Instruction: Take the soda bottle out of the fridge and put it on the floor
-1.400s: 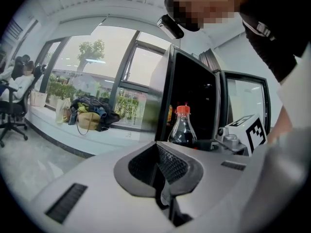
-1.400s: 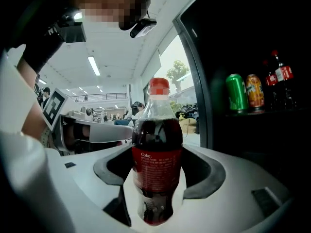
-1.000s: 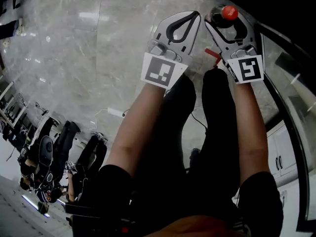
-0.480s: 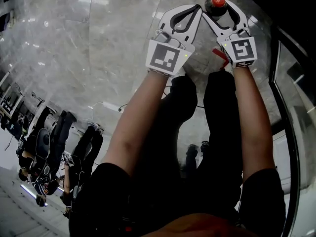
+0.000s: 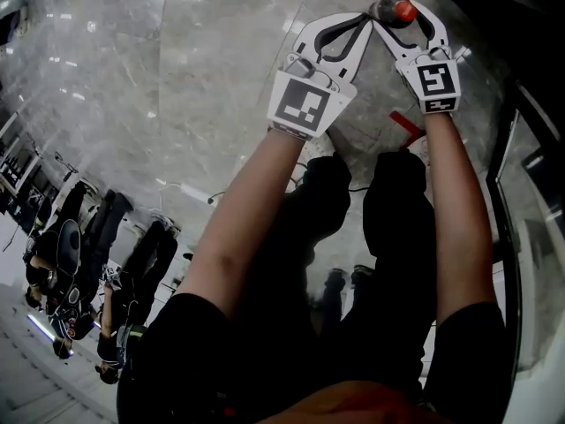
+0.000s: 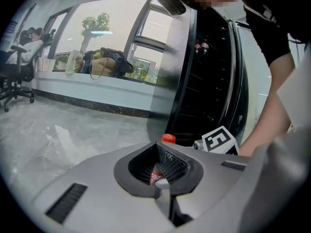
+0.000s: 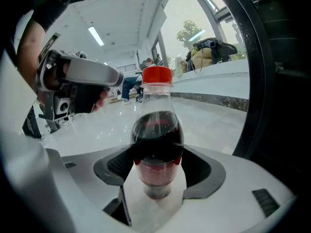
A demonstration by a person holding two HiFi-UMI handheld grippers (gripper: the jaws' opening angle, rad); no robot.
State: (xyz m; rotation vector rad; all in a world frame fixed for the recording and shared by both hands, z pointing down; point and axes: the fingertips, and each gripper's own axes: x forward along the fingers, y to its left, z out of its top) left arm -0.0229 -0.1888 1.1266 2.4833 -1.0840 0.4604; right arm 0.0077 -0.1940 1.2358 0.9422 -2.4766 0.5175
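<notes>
Here, glossy grey marble floor (image 5: 177, 104); right claw (image 5: 394, 18) clamps soda bottle (image 7: 156, 130) near fridge (image 6: 209, 81).

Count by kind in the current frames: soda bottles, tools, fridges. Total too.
soda bottle: 1, red cap, clamped in the right tool
tools: 2, the right tool and the left tool, which is shut on nothing
fridge: 1
Total: 4

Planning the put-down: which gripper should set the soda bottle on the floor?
Right. The right gripper clamps the soda bottle between its jaws above the floor; the left gripper is shut and empty.
</notes>
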